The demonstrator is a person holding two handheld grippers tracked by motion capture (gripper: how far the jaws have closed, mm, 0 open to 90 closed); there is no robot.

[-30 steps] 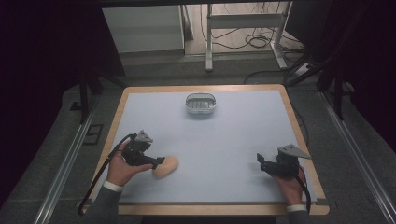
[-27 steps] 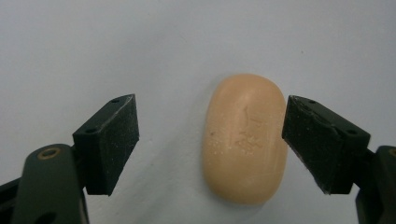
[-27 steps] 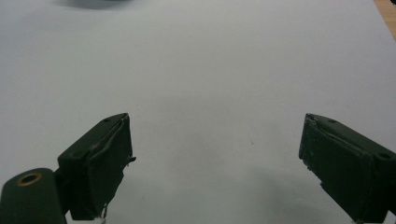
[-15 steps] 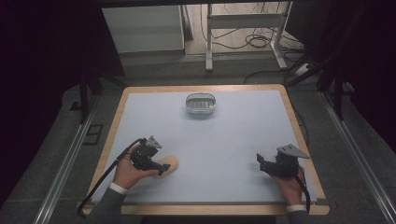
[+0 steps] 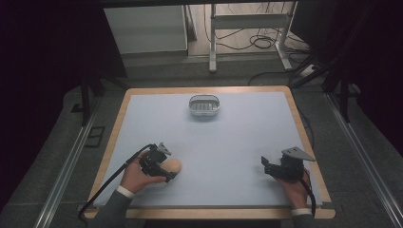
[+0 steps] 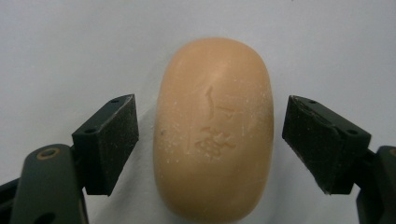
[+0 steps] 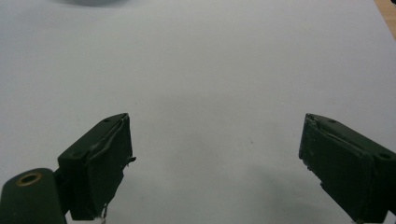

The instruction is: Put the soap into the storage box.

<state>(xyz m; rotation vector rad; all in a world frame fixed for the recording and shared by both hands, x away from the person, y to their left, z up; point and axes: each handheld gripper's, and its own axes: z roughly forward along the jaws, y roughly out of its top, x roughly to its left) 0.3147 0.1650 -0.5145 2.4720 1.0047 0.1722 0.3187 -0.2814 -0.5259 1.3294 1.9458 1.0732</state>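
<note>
Peach soap point(image 6: 214, 130) between open left claw point(image 6: 210, 144), gaps both sides

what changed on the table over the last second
The left gripper slid down toward the near edge and settled over the soap bar, which now lies between its open pads with a gap each side; nothing is gripped. The soap, the soap dish and the right gripper, jaws open, stayed put.

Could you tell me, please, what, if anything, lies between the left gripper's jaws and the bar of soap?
Nothing visible does. The left gripper straddles the soap, one open pad on each side, with only bare table showing in the narrow gaps.
</note>
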